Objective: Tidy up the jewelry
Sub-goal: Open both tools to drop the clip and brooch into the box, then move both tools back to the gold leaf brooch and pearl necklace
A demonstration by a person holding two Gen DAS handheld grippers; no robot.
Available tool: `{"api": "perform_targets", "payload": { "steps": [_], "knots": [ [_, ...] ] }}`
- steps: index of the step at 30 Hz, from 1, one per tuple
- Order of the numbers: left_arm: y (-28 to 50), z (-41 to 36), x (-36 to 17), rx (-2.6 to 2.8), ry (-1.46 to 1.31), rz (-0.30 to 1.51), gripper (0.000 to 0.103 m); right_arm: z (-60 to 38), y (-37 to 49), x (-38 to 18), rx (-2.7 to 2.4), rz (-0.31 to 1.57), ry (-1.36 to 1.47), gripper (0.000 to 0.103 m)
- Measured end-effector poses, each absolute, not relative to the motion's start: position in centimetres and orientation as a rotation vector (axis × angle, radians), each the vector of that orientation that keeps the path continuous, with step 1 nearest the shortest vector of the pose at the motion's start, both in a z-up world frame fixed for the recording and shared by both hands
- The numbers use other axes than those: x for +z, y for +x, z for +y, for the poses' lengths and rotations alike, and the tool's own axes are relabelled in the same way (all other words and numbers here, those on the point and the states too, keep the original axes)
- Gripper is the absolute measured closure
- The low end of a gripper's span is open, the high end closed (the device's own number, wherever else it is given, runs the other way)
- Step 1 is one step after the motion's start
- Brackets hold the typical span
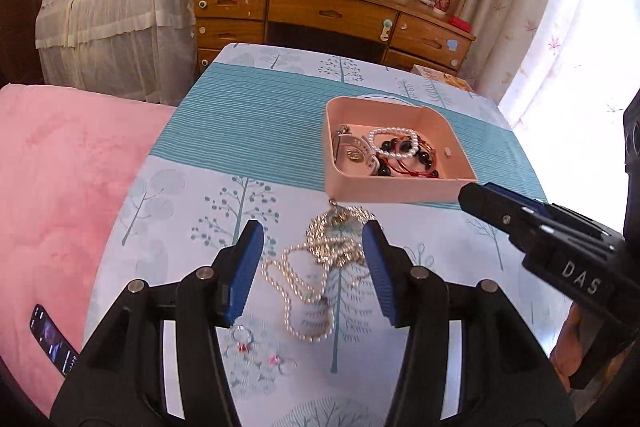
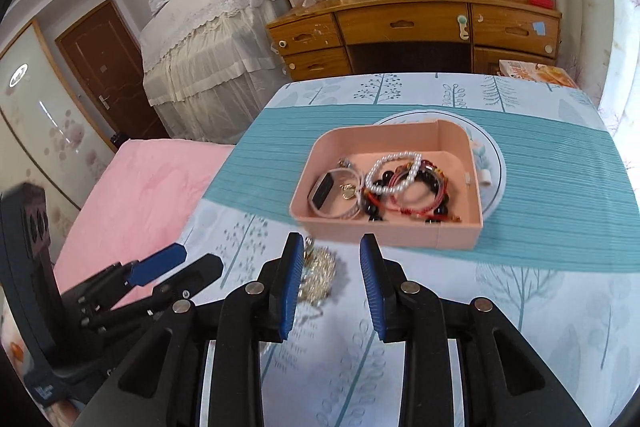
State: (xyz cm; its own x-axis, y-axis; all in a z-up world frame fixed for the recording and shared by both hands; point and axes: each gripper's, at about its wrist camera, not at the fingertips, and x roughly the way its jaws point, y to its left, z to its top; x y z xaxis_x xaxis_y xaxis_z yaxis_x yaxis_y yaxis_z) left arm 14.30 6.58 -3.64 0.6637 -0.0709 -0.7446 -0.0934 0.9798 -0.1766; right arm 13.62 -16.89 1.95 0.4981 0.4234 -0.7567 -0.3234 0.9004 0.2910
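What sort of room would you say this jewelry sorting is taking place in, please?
Most likely a bedroom at home: a pink blanket lies beside the table, a wooden desk with drawers stands behind, and curtains cover a bright window.

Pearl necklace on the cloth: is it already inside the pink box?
No, the pearl necklace lies on the cloth in front of the pink box, beside a gold chain.

Open left claw (image 1: 312, 273) above pearl necklace (image 1: 298, 303), pink tray (image 1: 394, 191) beyond (perhaps cardboard)
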Motion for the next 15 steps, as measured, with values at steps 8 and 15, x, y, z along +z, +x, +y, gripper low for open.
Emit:
{"api": "perform_targets", "payload": {
  "steps": [8,15],
  "knots": [
    [11.5,6.3,-3.2,0.028,-0.189,0.835,0.054,-16.6,9.0,2.7,0.454,0.918,0.082,0.073],
    [11.0,5.9,-2.8,0.021,-0.169,0.856,0.055,-16.1,6.7,2.8,0.447,0.926,0.072,0.073]
  ]
}}
